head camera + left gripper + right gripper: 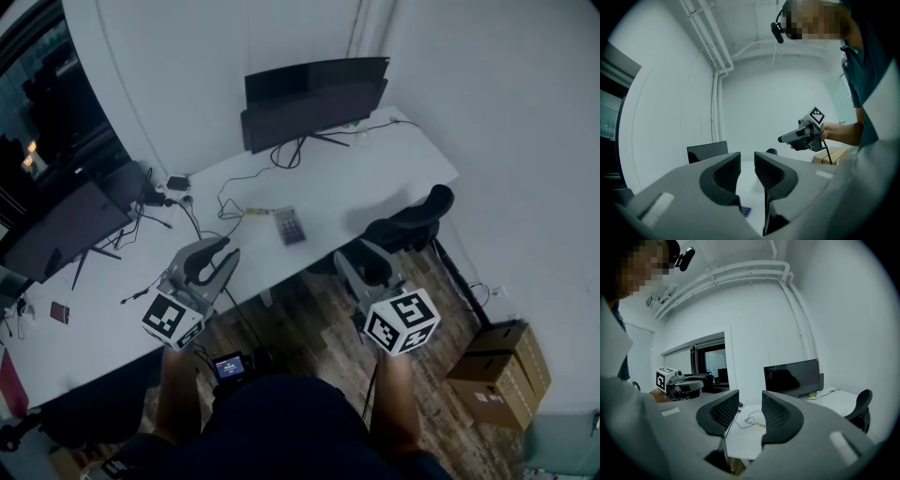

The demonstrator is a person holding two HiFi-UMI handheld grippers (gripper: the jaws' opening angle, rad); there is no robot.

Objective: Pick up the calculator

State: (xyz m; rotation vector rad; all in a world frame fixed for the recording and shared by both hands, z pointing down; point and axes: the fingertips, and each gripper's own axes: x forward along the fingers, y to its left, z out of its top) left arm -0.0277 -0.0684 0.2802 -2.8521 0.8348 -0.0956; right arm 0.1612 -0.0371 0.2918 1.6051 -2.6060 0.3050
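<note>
The calculator (290, 225), a dark slab with rows of keys, lies flat on the white desk (394, 169) in front of the monitor. In the left gripper view only a blue-keyed corner of the calculator (745, 211) peeks out below the jaws. My left gripper (223, 251) hovers over the desk's near edge, left of the calculator, open (747, 161) with nothing between its pads. My right gripper (361, 258) hangs past the desk edge, right of the calculator, also open (750, 401) and empty. Each gripper shows in the other's view: the right one (801, 136), the left one (677, 385).
A black monitor (314, 98) stands at the desk's back, with cables (234, 192) trailing to a charger (176, 183). A black office chair (412, 220) is tucked at the right end. A second monitor (61, 230) is at far left. Cardboard boxes (502, 375) sit on the wooden floor.
</note>
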